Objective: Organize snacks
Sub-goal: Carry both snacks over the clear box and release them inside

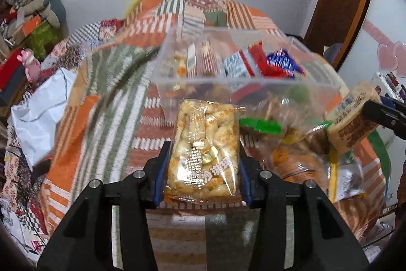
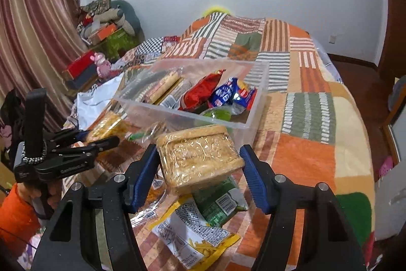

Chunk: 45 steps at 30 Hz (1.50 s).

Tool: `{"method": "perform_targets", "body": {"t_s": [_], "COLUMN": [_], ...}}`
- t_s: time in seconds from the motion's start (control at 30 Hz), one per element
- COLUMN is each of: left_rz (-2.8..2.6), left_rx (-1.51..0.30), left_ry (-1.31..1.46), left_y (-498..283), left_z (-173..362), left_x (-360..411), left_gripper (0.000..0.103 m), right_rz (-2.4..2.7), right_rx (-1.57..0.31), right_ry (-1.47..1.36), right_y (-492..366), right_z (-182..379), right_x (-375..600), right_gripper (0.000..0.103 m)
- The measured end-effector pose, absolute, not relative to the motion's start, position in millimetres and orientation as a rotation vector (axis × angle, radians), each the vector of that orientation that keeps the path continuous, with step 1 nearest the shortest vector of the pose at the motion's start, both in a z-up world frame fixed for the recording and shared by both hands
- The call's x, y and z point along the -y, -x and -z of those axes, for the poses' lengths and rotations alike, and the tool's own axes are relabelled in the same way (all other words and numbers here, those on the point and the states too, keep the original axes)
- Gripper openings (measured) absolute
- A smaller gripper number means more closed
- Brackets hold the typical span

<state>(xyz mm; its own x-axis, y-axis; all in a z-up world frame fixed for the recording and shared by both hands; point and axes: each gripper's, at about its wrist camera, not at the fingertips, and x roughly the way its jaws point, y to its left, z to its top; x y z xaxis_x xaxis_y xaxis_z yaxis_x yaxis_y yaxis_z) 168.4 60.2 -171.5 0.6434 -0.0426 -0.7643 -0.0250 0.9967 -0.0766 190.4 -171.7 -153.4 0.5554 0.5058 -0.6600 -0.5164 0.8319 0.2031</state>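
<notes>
Left gripper [image 1: 201,156] pinching cracker pack [image 1: 204,151], right gripper [image 2: 199,164] pinching biscuit block [image 2: 199,156]; lift both clear over bin [image 2: 250,118] near wall, release gently.

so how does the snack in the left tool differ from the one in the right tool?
The left tool is shut on a flat, clear packet of puffed sticks, held lengthwise with printed text showing. The right tool holds a thick, blocky wrapped cake, and its right pad looks slightly off the wrap. The packet holds many small pieces; the cake is one slab. Both are golden, in clear wrap, near the clear bin.
</notes>
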Motion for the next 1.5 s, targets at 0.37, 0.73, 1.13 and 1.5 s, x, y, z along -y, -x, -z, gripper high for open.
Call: {"method": "perform_targets", "body": {"t_s": [0.37, 0.73, 1.13, 1.5], "left_rz": [0.024, 0.026, -0.007, -0.027], "left_rx": [-0.768, -0.706, -0.697, -0.769], "left_ry": [0.092, 0.101, 0.106, 0.119], "left_y": [-163, -184, -232, -283], "left_z": [132, 107, 105, 136], "left_x": [-59, -62, -74, -85], "left_gripper": [0.046, 0.046, 0.046, 0.046], "right_rz": [-0.627, -0.639, -0.59, -0.537], "right_rx": [-0.709, -0.616, -0.605, -0.635], "right_ry": [0.008, -0.016, -0.039, -0.045], "right_y": [-191, -213, -253, -290], "right_z": [129, 101, 99, 111], "right_x": [169, 156, 147, 135], "right_gripper": [0.054, 0.054, 0.054, 0.054]}}
